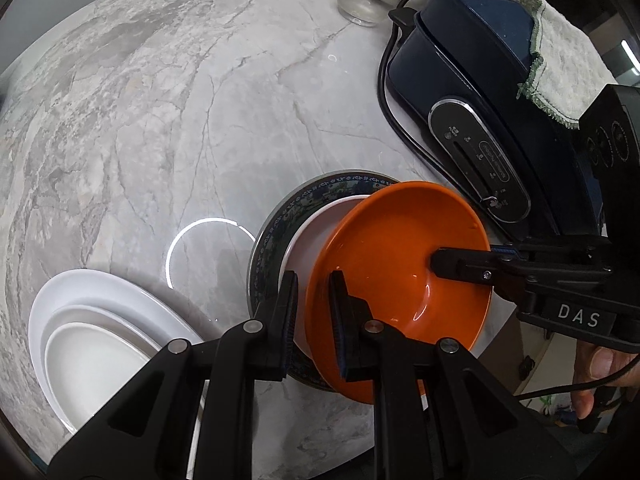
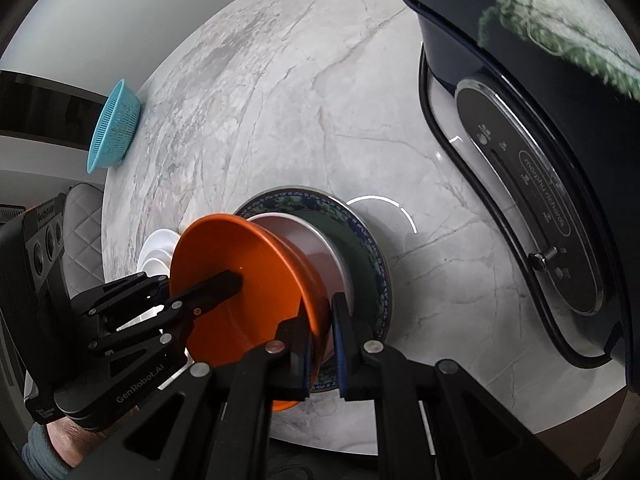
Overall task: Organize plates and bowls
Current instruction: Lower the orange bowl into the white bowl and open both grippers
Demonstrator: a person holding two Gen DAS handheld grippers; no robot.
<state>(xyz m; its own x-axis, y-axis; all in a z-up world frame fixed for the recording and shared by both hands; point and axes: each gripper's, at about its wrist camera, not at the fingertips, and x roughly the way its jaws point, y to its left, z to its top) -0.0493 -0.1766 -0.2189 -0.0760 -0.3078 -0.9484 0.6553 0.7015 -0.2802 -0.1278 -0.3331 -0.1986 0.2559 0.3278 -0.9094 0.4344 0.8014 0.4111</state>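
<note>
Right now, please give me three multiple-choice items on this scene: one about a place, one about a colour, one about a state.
1. Where is the orange bowl?
A. over the white bowl on the patterned plate
B. in the teal colander
C. on the cloth

2. What colour is the colander?
A. red
B. teal
C. black

3. How is the orange bowl held?
A. by no gripper
B. by the left gripper alone
C. by both, the left gripper and the right gripper, on opposite sides of its rim

Answers: 1 A, it sits tilted above the white bowl and plate; 2 B, the right wrist view shows it; 3 C, each pair of fingers pinches the rim.
</note>
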